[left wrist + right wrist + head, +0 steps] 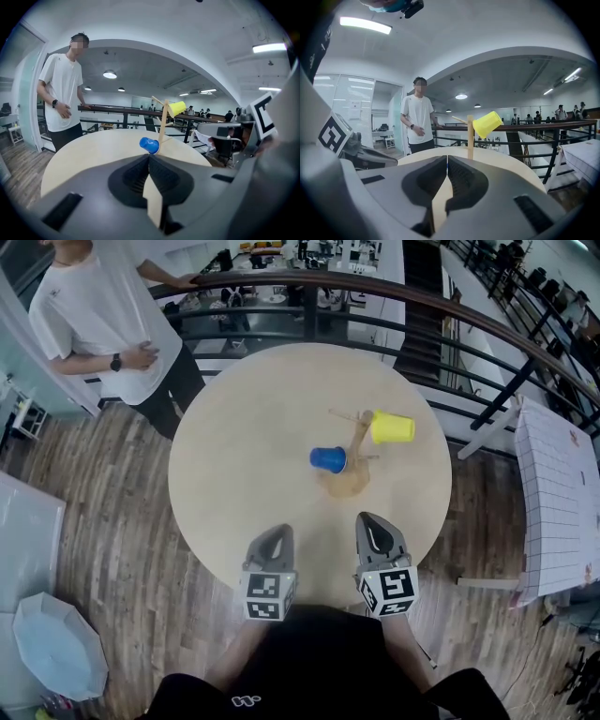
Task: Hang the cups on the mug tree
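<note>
A wooden mug tree (357,448) stands near the middle of the round table (234,474). A yellow cup (391,427) hangs on an upper right peg and a blue cup (329,459) on a lower left peg. Both cups show in the left gripper view, yellow cup (176,108) above blue cup (149,145). The right gripper view shows the tree (470,136) and the yellow cup (487,123). My left gripper (273,545) and right gripper (374,532) sit side by side at the table's near edge, well short of the tree, both shut and empty.
A person in a white shirt (98,315) stands at the table's far left, beside a curved dark railing (375,296). A white table (558,502) is on the right and a pale octagonal object (56,648) lies on the wooden floor at the lower left.
</note>
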